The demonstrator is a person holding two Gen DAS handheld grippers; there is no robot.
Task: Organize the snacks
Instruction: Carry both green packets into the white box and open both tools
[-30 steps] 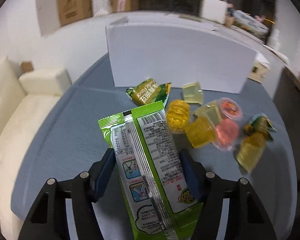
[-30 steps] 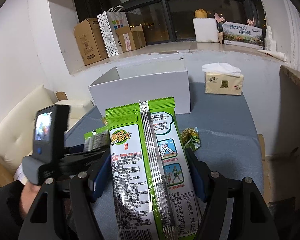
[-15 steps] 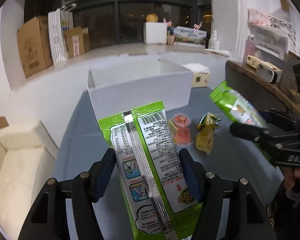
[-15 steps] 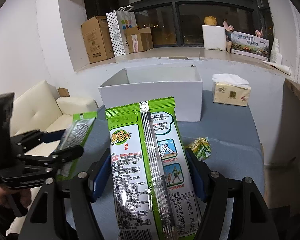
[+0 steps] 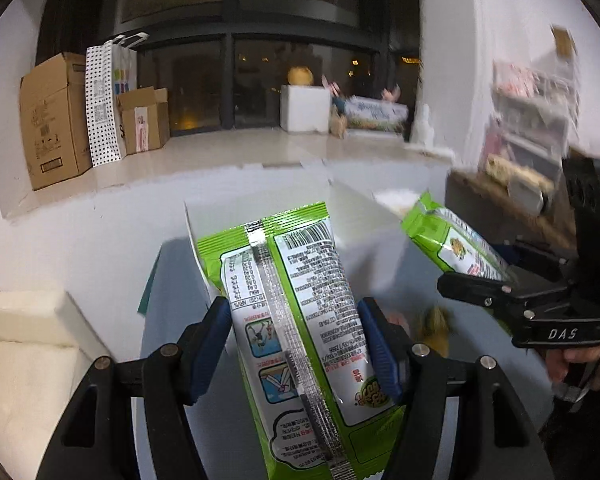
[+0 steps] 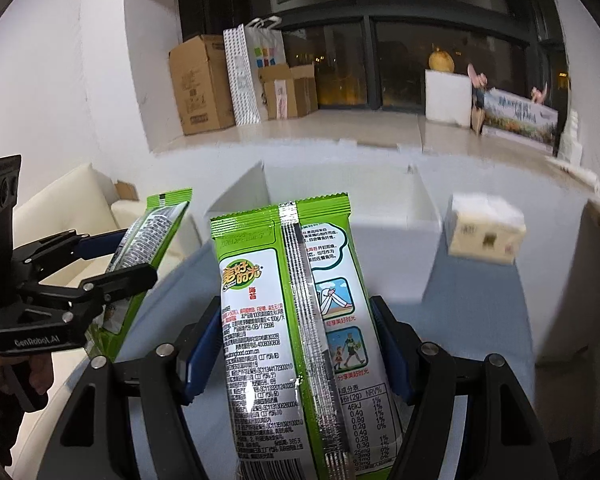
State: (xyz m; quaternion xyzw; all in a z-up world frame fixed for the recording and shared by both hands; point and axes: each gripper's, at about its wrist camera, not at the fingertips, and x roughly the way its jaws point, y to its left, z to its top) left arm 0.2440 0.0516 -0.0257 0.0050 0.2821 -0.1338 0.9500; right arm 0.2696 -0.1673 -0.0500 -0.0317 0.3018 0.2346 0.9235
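Snacks come first. In the left wrist view, my left gripper [image 5: 296, 344] is clamped on a green seaweed pack [image 5: 296, 320], held up in the air in front of the white box [image 5: 368, 236]. My right gripper [image 5: 496, 288] shows at the right, squeezing its own pack [image 5: 452, 244]. 1 second ago this camera looked down at jelly cups on the table; now it looks up at the window.

In the right wrist view, my right gripper [image 6: 296, 340] is clamped on the second green pack [image 6: 296, 320], facing the open box [image 6: 340, 200]. The tissue box [image 6: 486, 234] sits just beside it. I think the 2 packs could bump if both go in together, or a pack could catch on the box wall and fall outside.
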